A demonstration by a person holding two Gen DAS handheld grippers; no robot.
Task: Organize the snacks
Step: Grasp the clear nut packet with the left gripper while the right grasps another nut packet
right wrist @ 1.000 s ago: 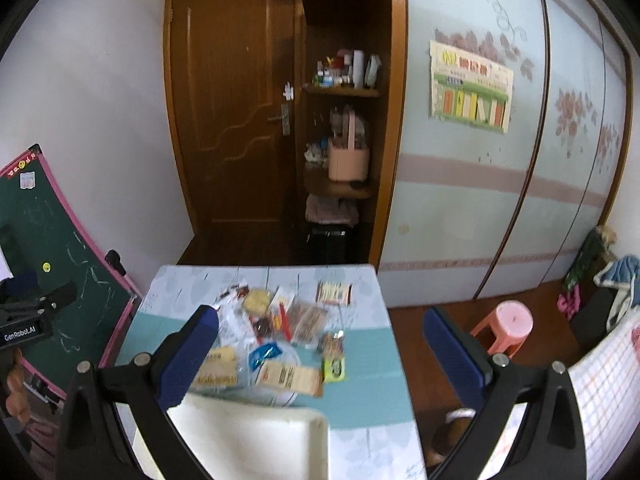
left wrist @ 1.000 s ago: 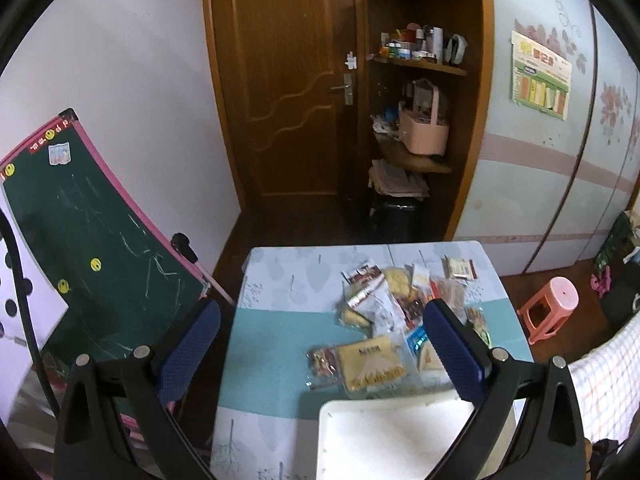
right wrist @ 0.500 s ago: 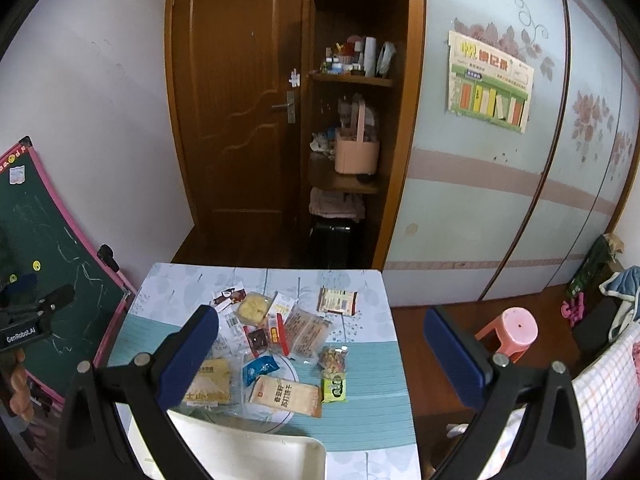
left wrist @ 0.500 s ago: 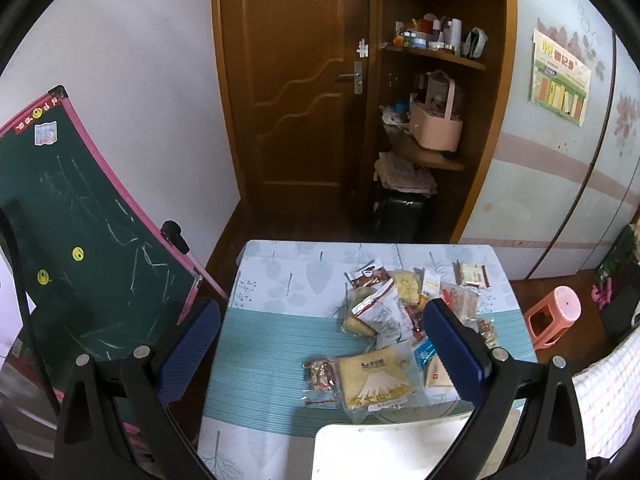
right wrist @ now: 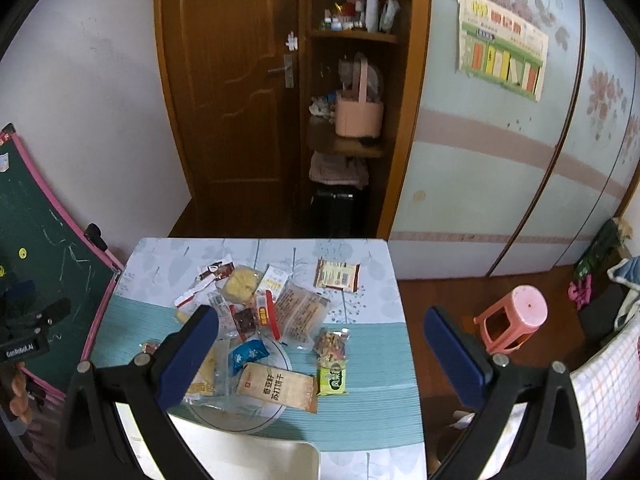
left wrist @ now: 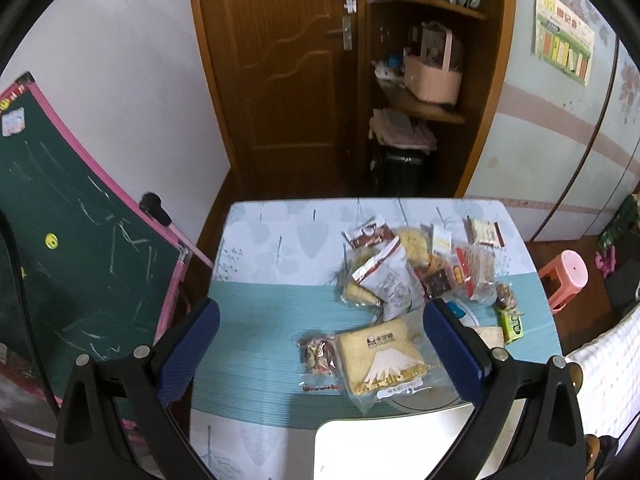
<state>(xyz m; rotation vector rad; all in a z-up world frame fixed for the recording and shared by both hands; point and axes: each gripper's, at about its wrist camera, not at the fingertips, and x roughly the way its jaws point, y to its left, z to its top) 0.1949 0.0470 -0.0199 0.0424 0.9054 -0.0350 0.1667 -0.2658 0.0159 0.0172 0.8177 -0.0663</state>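
Both grippers have come down nearer the table (left wrist: 280,240) since a second ago, so the snack packets (left wrist: 400,280) heaped toward its right side look larger. The left gripper (left wrist: 320,344) and right gripper (right wrist: 320,344) hang above the near edge with jaws wide apart, holding and touching nothing. Only the right view shows the green packet (right wrist: 331,378) plainly; the table's left half and far edge are bare.

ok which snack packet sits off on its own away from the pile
The brown-edged packet at the table's far right corner. It lies flat with bare tablecloth all round it, while the other packets overlap or touch in the heap nearer the middle.
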